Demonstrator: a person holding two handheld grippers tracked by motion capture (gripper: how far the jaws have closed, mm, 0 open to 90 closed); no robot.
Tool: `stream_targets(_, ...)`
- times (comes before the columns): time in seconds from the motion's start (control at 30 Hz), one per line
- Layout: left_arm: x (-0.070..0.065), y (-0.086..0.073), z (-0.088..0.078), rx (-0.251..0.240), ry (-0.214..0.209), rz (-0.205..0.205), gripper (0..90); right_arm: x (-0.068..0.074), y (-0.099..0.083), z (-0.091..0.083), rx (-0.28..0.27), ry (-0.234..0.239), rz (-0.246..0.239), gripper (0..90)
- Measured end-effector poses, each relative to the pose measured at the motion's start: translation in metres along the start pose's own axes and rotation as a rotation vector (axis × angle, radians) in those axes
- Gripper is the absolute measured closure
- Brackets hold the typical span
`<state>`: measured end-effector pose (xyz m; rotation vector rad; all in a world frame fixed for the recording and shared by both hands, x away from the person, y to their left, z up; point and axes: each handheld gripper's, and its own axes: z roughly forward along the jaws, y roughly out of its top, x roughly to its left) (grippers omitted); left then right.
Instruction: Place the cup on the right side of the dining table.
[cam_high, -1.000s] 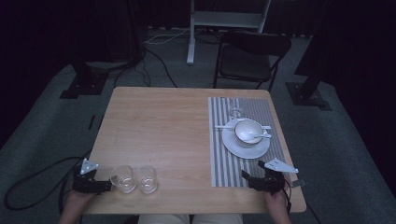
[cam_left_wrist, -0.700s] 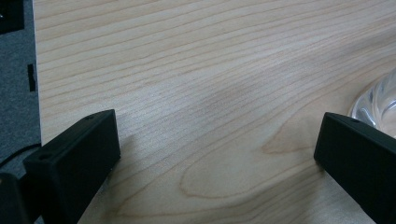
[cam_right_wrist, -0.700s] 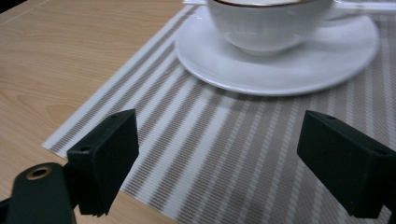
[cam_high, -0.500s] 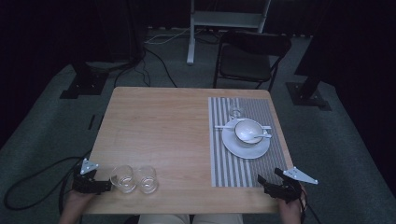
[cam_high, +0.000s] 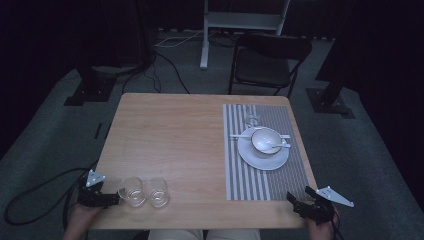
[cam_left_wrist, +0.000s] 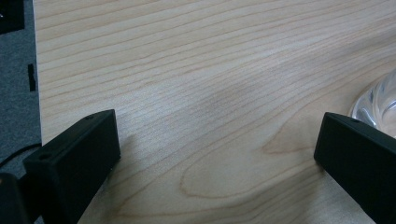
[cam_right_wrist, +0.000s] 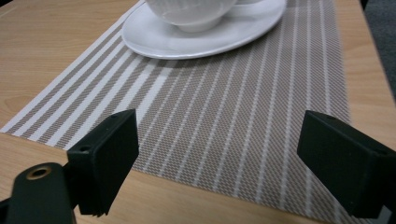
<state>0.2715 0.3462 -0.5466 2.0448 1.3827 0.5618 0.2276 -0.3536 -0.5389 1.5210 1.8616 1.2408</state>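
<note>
High view: we look down on a wooden table (cam_high: 170, 145) with our two grippers at its near edge. Our left gripper (cam_high: 116, 198) sits at the near left corner, jaws spread wide with nothing between them. Just past its tip stand two clear glasses side by side; the nearer glass (cam_high: 131, 191) is just beside the jaw, the second glass (cam_high: 157, 191) sits on the first one's far side, close to it; we cannot tell whether they touch. In the left gripper view, bare wood lies between the jaws, and the nearer glass shows as a clear rim (cam_left_wrist: 379, 103) just beyond the right-hand jaw.

Our right gripper (cam_high: 300, 199) rests at the near right corner, jaws also wide and holding nothing. Ahead of it lies a striped mat (cam_high: 260, 177). Farther along the mat sits a white plate (cam_high: 250, 157) carrying a bowl (cam_high: 265, 140) with a spoon (cam_high: 280, 146) in it. In the right gripper view, the mat's near edge lies between the jaws, plate and bowl beyond.
</note>
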Motion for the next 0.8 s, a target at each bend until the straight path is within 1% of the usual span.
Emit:
stream_targets(0.17, 0.000, 0.000, 0.000, -0.001, 0.002, -0.002, 0.5, -0.008, -0.007, -0.007, -0.004, -0.008, 0.034, 12.3)
stream_targets(0.2, 0.000, 0.000, 0.000, -0.001, 0.002, -0.002, 0.6, -0.009, -0.009, -0.008, -0.004, -0.016, 0.037, 12.2)
stream_targets(0.27, 0.000, 0.000, 0.000, -0.001, 0.003, -0.004, 0.6, -0.011, -0.010, -0.010, -0.007, -0.018, 0.039, 12.2)
stream_targets(0.4, 0.000, 0.000, 0.000, -0.001, 0.004, -0.004, 0.6, -0.016, -0.012, -0.013, -0.011, -0.047, 0.047, 12.2)
stream_targets(0.5, 0.000, 0.000, 0.000, 0.000, 0.004, -0.004, 0.6, -0.023, -0.014, -0.015, -0.012, -0.071, 0.068, 12.3)
stream_targets(0.57, 0.000, 0.000, 0.000, -0.001, 0.004, -0.004, 0.6, -0.026, -0.015, -0.016, -0.016, -0.068, 0.087, 12.3)
stream_targets(0.63, 0.000, 0.000, 0.000, 0.000, 0.004, -0.004, 0.5, -0.027, -0.015, -0.015, -0.014, -0.063, 0.094, 12.3)
stream_targets(0.7, 0.000, 0.000, 0.000, 0.000, 0.004, -0.004, 0.6, -0.026, -0.015, -0.015, -0.013, -0.061, 0.091, 12.3)
stream_targets(0.73, 0.000, 0.000, 0.000, -0.001, 0.003, -0.004, 0.6, -0.026, -0.013, -0.016, -0.015, -0.060, 0.081, 12.3)
stream_targets(0.8, 0.000, 0.000, 0.000, 0.000, 0.004, -0.004, 0.5, -0.021, -0.005, -0.018, -0.026, -0.054, 0.072, 12.3)
